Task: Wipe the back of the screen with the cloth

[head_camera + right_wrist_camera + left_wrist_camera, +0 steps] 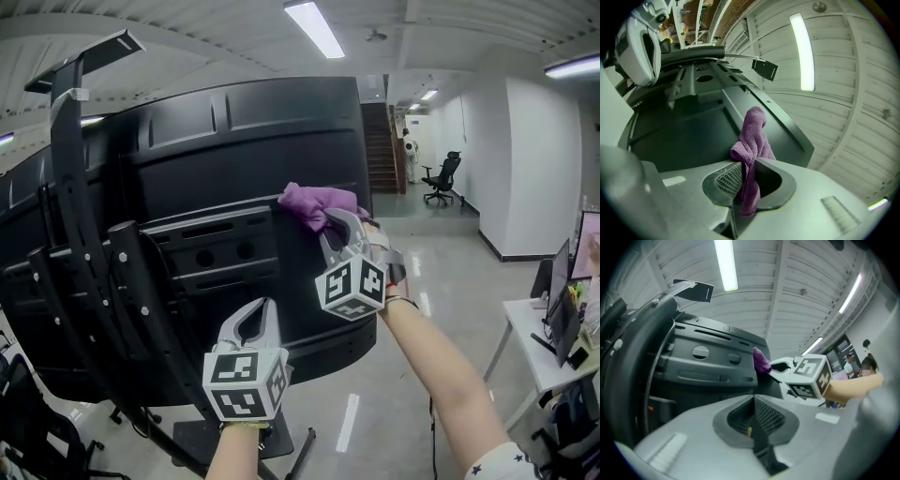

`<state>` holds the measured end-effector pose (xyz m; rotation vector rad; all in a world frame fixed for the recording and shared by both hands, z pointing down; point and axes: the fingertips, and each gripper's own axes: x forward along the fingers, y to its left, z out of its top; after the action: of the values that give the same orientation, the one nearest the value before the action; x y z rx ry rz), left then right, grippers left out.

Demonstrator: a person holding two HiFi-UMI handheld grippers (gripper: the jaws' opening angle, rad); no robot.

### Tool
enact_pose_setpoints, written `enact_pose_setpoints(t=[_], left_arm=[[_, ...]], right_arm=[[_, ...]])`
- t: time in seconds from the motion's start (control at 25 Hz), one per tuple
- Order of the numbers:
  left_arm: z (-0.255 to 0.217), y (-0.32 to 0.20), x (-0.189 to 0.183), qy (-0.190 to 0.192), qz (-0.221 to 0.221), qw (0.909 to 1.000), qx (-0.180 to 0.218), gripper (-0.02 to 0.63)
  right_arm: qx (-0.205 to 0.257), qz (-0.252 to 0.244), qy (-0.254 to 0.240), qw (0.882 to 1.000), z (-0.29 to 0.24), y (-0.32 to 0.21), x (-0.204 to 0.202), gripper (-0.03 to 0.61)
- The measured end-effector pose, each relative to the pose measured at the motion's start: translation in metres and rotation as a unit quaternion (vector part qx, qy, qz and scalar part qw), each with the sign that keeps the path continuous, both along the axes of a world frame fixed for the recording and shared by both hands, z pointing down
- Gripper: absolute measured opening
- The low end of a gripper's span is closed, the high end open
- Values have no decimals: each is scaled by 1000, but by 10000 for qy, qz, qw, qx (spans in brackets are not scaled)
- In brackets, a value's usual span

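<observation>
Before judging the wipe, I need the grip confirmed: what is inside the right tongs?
A purple cloth is clamped between the shut right tongs, its top bunched against the screen's black back. The panel under that bunch is covered.

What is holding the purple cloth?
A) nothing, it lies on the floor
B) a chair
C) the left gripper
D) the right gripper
D: the right gripper view shows the cloth pinched between the jaws of the right gripper, up by the back of the screen.
</observation>
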<state>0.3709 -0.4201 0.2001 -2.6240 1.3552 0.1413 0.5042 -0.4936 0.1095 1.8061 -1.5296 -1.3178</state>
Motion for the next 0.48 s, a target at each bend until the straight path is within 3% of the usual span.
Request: enact_pose_setpoints(t=[0.28,0.48], left_arm=[[49,2,6,-231,-131,9995,194,8],[90,-5,4,-314,-170,9993,-68,8]], right_arm=[[-657,-73,56,9978,105,3,-10,49],[-1208,-158,55,9925,184,7,-15,49]])
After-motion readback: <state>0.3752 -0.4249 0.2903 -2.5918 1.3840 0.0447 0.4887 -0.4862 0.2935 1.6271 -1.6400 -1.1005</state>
